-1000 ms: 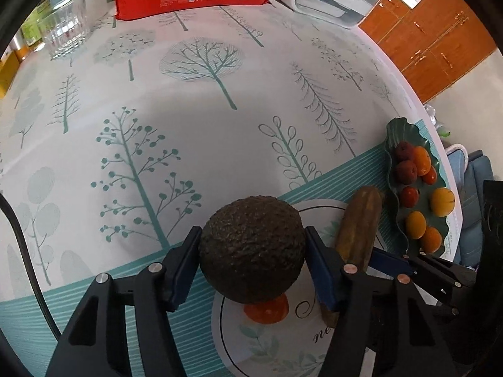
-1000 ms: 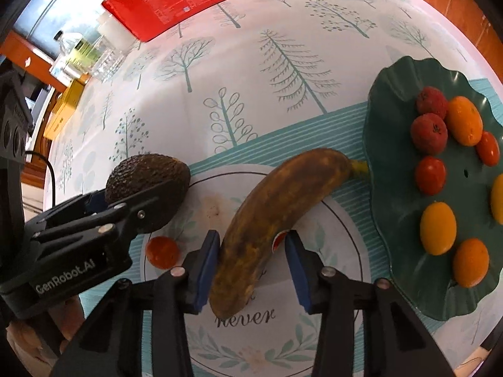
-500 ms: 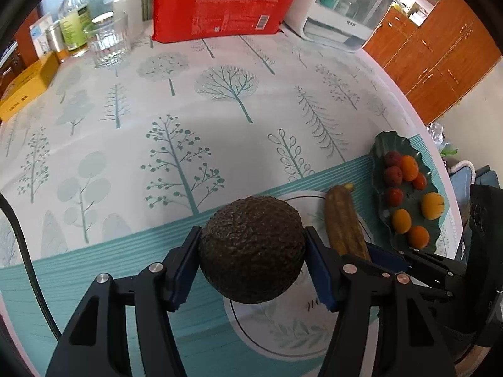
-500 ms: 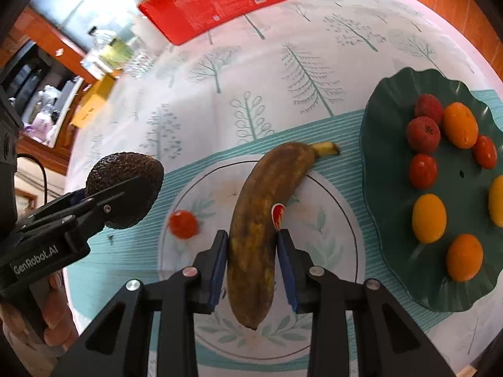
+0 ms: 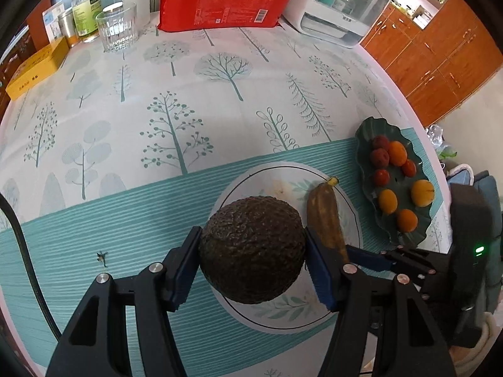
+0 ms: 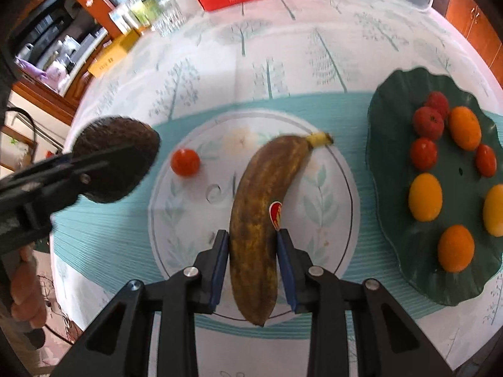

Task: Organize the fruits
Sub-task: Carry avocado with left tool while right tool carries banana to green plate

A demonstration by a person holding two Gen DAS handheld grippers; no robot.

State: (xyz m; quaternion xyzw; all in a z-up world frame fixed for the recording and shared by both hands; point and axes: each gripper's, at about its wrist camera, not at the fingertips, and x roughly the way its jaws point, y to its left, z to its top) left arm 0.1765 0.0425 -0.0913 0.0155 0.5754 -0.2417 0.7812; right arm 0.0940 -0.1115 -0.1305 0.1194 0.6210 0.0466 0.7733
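A dark, rough-skinned avocado (image 5: 251, 249) sits between the blue pads of my left gripper (image 5: 253, 267), which is shut on it and holds it above the table. From the right wrist view the same avocado (image 6: 116, 157) hangs at the left. My right gripper (image 6: 253, 267) is shut on a brown, overripe banana (image 6: 262, 216), pads pressing both its sides, over the round white printed mat (image 6: 195, 220). A small red tomato (image 6: 185, 161) lies on that mat. The dark green leaf-shaped plate (image 6: 393, 119) at the right holds several red and orange fruits.
Along the table's far edge stand a red package (image 5: 223, 0), a drinking glass (image 5: 116, 28), bottles, a yellow box (image 5: 34, 69) and a white appliance (image 5: 342, 9). Wooden cabinets (image 5: 440, 53) stand beyond the table at the right. A person's hand (image 6: 26, 289) grips the left tool's handle.
My right gripper has closed onto the banana and the banana has turned more upright in view. The left gripper has risen with the avocado, so more of the table shows.
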